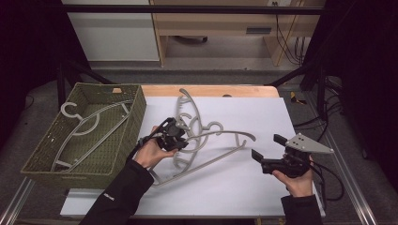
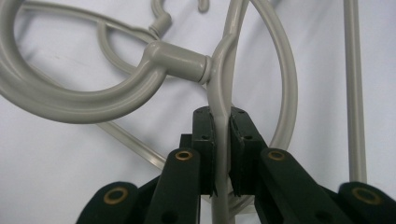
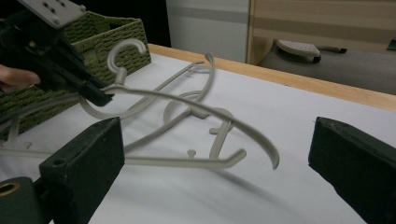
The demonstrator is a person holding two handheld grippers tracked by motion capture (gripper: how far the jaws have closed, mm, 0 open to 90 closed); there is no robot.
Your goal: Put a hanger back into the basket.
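- We see the left gripper [image 1: 179,136] near the middle of the table, its jaws pinched on the arm of a grey hanger [image 2: 219,88]; in the left gripper view the thin bar runs up between the two pads.
- That hanger [image 1: 220,136] sits tilted above the white table cover [image 1: 244,187], its far end raised off the sheet.
- More grey hangers [image 1: 187,110] lie tangled beneath it, toward the table's back edge.
- The right gripper [image 1: 266,149] hovers near the table's right edge, jaws spread wide with nothing between them.
- A green woven basket [image 1: 133,117] stands at the table's left edge, another hanger [image 1: 89,126] lying inside it.
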